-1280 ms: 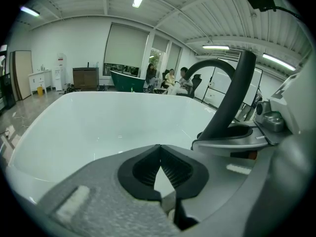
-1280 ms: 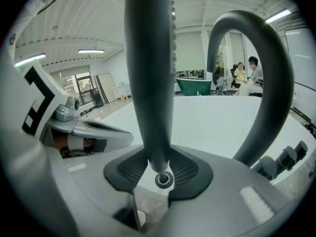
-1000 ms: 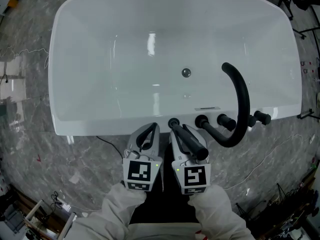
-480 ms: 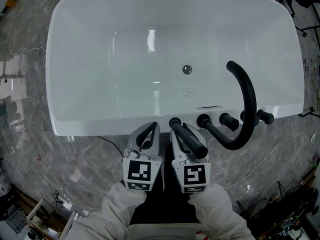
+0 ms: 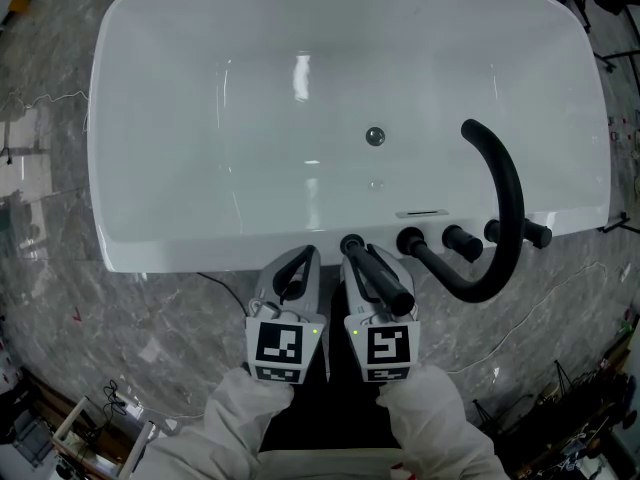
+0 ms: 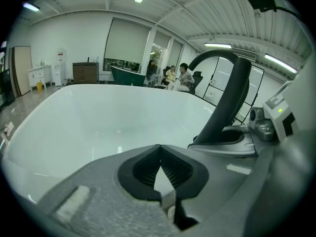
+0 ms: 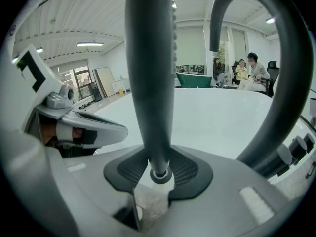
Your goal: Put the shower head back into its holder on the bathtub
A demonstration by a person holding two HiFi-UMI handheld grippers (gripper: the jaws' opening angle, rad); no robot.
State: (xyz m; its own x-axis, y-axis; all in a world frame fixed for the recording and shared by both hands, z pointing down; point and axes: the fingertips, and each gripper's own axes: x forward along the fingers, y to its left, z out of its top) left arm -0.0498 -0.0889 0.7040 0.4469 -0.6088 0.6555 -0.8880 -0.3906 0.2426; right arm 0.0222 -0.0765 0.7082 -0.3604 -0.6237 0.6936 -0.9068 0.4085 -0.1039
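Seating looks unfinished: we grip the shower head (image 7: pixel 149 83) firmly in the right gripper (image 7: pixel 159 168), its lower end meeting the holder (image 5: pixel 351 243) on the bathtub (image 5: pixel 180 253) rim. Release is left. Our left gripper (image 6: pixel 160 154) is closed, empty.

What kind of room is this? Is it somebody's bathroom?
Probably not a home bathroom; more like a big showroom or test hall. The white bathtub stands alone on a marble floor with loose cables, and people sit in office chairs beyond it.
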